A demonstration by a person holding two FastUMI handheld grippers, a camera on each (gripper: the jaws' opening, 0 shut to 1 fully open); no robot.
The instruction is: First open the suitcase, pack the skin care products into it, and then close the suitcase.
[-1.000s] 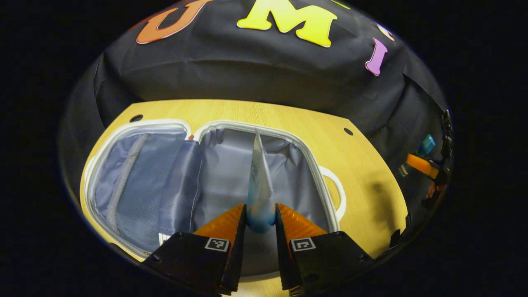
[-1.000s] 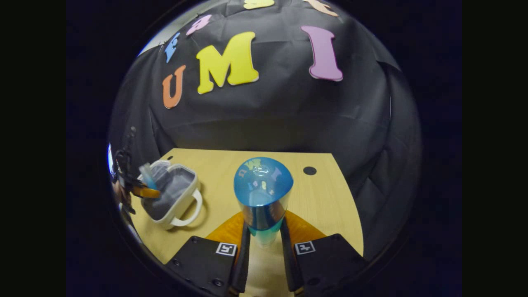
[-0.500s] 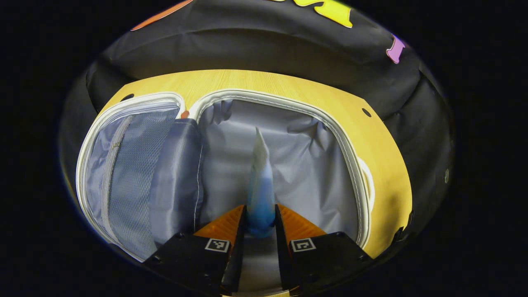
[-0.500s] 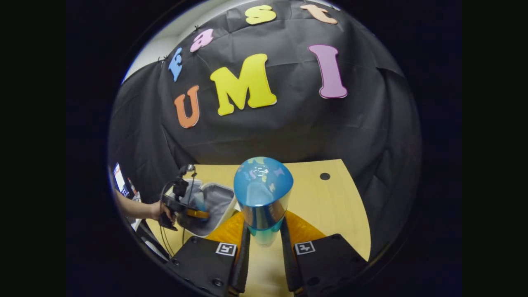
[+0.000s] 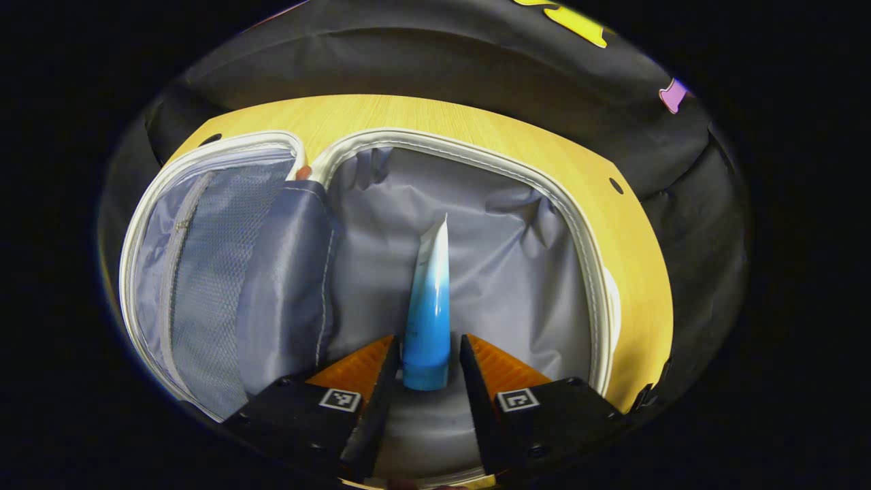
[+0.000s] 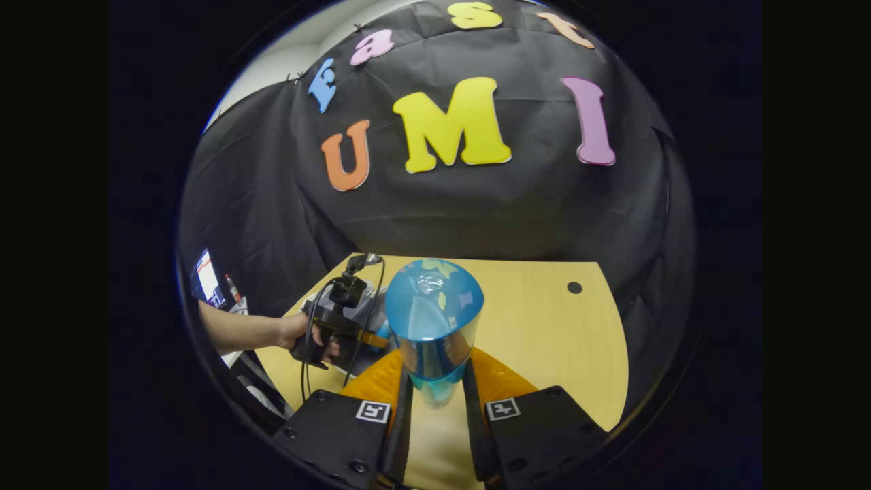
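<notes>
The white suitcase (image 5: 476, 153) lies open on the wooden table, its grey-lined right half below my left gripper (image 5: 429, 340). A blue-and-white tube (image 5: 427, 306) lies on that lining, pointing away. The left fingers stand open, with a gap on each side of the tube's blue end. In the right gripper view, my right gripper (image 6: 435, 371) is shut on a clear bottle with a blue cap (image 6: 434, 320), held upright above the table. Farther left there, a hand (image 6: 296, 333) holds the left gripper (image 6: 340, 323) low over the suitcase.
The suitcase's left half has a zipped mesh pocket (image 5: 197, 258). Its white handle (image 5: 612, 299) sticks out on the right side. Bare wooden table (image 6: 544, 327) stretches to the right of the bottle, and the black cloth wall stands close behind.
The left gripper sank into the suitcase and its fingers opened, leaving the tube on the lining. The right gripper, still holding the bottle, has turned slightly.
</notes>
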